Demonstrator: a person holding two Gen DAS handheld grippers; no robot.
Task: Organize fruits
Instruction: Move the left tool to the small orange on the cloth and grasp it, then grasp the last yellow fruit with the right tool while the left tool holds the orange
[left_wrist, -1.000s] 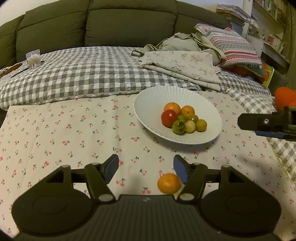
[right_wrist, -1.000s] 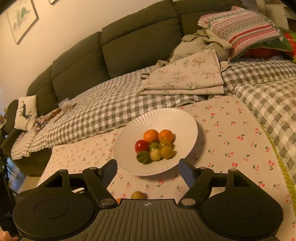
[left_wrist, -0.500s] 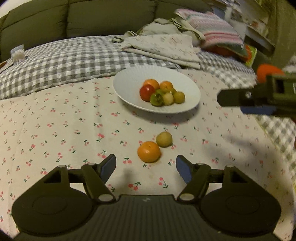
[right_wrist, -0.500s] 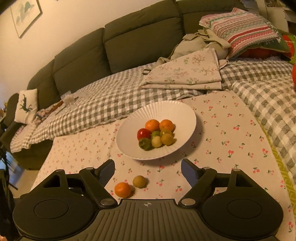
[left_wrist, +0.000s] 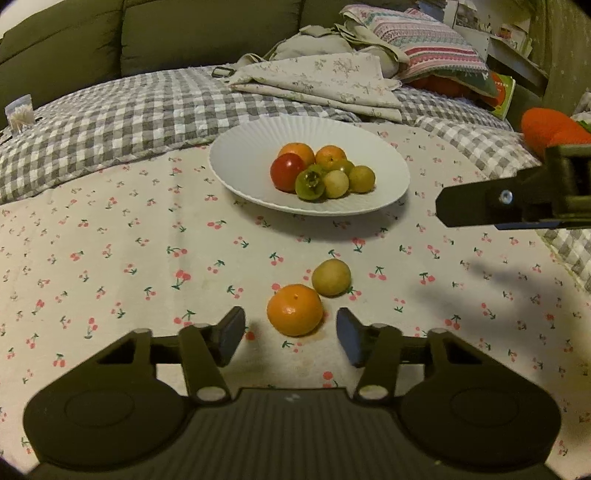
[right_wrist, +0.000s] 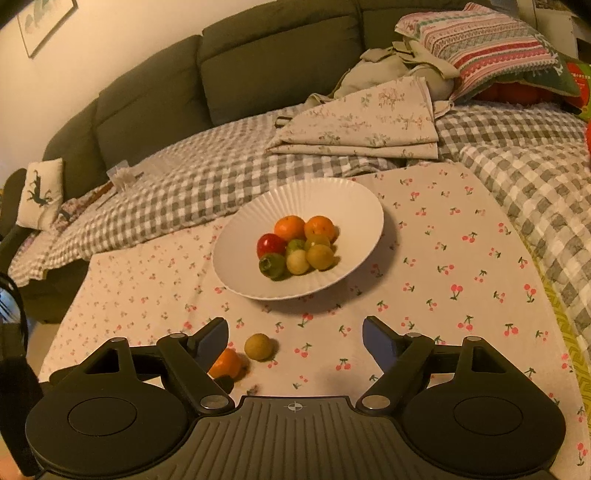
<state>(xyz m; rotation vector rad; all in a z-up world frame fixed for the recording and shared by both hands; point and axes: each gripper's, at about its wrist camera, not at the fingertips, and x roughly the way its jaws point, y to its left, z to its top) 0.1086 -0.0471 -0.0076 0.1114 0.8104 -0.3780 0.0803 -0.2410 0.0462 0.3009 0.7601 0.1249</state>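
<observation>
A cherry-print cloth (left_wrist: 110, 258) is spread over the surface. On it are set a white plate (left_wrist: 243, 162), an orange (left_wrist: 294, 309) and a yellow-green fruit (left_wrist: 331, 277), the two nearly touching.

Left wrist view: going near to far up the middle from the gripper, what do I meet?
Left gripper → orange → yellow-green fruit → plate holding fruit → folded cloth → sofa back.
</observation>
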